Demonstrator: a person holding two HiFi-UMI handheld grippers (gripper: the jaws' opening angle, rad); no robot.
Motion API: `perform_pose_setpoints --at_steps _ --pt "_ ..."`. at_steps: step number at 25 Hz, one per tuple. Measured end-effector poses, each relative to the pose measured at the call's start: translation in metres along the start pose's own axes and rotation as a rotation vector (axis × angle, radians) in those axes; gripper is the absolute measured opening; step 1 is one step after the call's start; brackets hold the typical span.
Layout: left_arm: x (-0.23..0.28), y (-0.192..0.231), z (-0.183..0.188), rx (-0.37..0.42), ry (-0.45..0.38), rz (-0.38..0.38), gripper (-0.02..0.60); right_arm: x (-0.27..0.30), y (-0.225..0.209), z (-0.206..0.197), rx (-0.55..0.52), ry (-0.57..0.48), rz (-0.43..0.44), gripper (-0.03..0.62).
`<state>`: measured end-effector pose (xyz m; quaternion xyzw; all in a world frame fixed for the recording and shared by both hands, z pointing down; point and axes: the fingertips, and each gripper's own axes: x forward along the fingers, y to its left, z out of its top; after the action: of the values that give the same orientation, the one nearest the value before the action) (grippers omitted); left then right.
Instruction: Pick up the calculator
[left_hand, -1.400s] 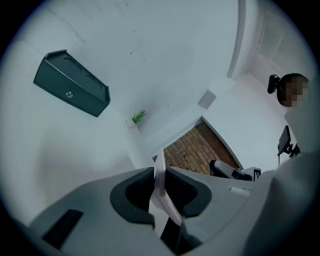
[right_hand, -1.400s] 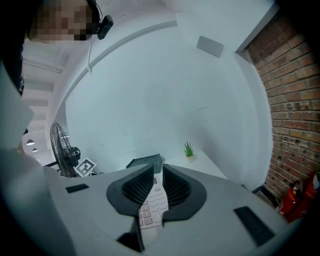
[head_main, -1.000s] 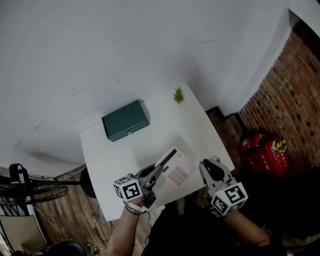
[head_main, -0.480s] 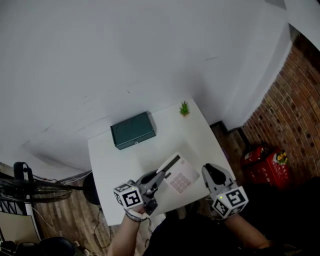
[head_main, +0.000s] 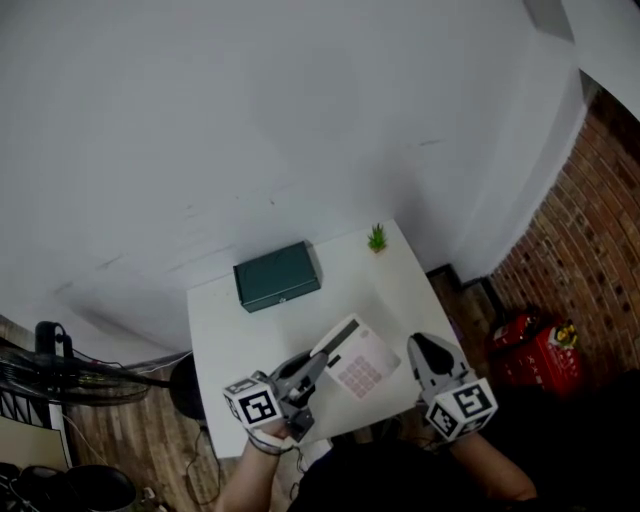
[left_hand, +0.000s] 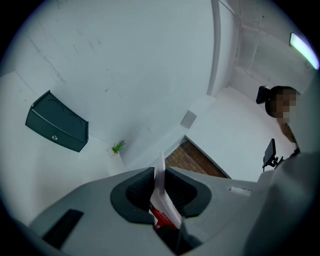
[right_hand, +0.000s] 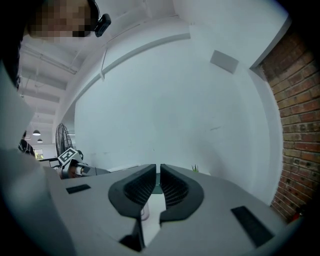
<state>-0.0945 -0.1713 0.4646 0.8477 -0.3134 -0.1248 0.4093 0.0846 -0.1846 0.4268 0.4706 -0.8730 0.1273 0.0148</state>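
The calculator (head_main: 357, 361) is white with pink keys and a dark display strip, and it hangs over the front of the white table (head_main: 225, 320). My left gripper (head_main: 316, 366) is shut on its left edge. In the left gripper view the calculator (left_hand: 161, 195) shows edge-on, pinched between the dark pads. My right gripper (head_main: 424, 350) hovers just right of the calculator, apart from it. Its jaws are closing, with a narrow gap and nothing between them in the right gripper view (right_hand: 158, 174).
A dark green box (head_main: 277, 276) sits at the table's back, with a small green plant (head_main: 377, 238) at the back right corner. A fan (head_main: 55, 365) stands left of the table. Red canisters (head_main: 538, 350) stand by the brick wall (head_main: 590, 240) on the right.
Both grippers have risen, and the left one has carried the calculator up from the table. The table now looks smaller and farther below.
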Motion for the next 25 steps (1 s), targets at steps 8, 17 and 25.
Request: perform_pose_setpoints --at_steps 8,17,25 --pt "-0.007 -0.025 0.017 -0.004 -0.074 -0.045 0.063 0.005 -0.002 0.010 -0.032 -0.023 0.014 0.006" --pt "-0.012 -0.036 0.025 0.004 -0.101 -0.047 0.063 0.013 -0.004 0.015 -0.053 -0.022 0.036 0.005" --pt "-0.012 -0.032 0.023 -0.011 -0.106 -0.039 0.061 0.017 -0.003 0.013 -0.058 -0.012 0.050 0.005"
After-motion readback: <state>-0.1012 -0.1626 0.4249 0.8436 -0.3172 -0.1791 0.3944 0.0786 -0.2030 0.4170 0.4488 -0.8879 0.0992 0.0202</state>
